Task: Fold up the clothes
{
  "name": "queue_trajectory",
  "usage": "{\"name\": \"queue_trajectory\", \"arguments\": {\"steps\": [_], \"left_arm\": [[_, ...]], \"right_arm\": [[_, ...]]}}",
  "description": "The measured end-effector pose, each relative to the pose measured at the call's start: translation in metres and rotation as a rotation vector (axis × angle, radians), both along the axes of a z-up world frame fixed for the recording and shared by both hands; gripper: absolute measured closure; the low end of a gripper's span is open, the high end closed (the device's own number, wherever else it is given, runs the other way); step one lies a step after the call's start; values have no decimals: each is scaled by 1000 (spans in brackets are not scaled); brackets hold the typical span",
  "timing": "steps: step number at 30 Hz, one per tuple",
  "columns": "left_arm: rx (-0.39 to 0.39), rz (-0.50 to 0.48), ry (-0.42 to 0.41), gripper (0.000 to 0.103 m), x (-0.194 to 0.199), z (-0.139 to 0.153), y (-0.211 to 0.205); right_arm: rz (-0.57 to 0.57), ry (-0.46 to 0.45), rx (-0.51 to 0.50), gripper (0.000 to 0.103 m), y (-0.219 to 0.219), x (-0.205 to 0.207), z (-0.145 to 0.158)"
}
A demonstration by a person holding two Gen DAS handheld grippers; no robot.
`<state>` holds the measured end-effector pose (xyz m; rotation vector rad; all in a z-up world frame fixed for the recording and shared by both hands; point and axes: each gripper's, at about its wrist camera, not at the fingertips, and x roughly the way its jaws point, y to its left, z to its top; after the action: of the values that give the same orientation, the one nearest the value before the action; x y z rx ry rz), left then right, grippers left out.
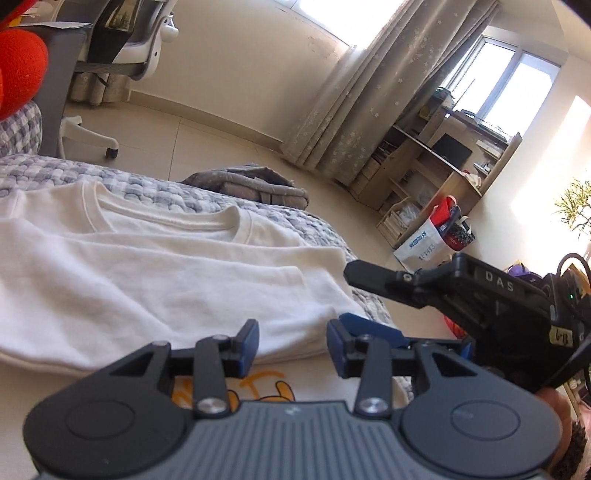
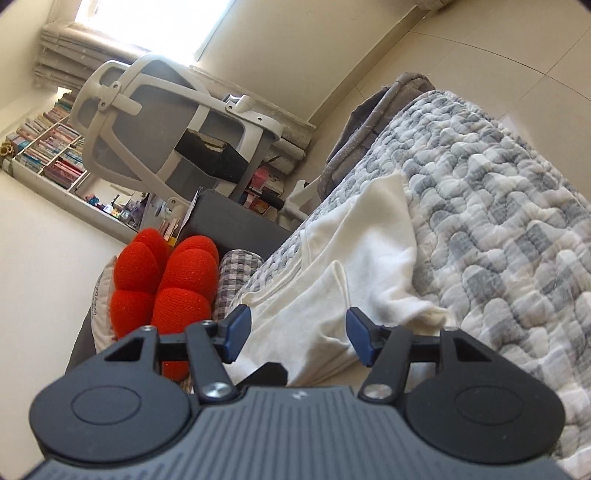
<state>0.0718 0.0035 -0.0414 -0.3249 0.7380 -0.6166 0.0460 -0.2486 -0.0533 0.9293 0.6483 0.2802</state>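
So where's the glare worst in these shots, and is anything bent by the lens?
Left wrist view: the window and the sunlit wall beside it are blown out; the white shirt keeps its detail. Right wrist view: the window strip flares, and the floor tile lines curve from fisheye distortion.

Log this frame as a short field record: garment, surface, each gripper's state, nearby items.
garment: white T-shirt, partly folded, collar visible
surface: grey-and-white quilted blanket
left gripper: open, empty, at the shirt's near edge
right gripper: open, empty, above the shirt
nearby: red plush cushion, office chair, grey folded clothes
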Motion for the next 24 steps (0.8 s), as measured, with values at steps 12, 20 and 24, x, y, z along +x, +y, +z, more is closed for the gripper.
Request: {"name": "queue_trajectory", "arguments": {"steps": [12, 20, 24], "left_arm": [[186, 321, 23, 62, -2, 33, 77], [176, 541, -14, 63, -13, 49, 128], [171, 612, -15, 63, -12, 47, 146]], "right_arm": [[4, -35, -309, 42, 38, 19, 15], [31, -63, -668, 47, 80, 20, 4], [59, -91, -762, 86, 96, 19, 6]]}}
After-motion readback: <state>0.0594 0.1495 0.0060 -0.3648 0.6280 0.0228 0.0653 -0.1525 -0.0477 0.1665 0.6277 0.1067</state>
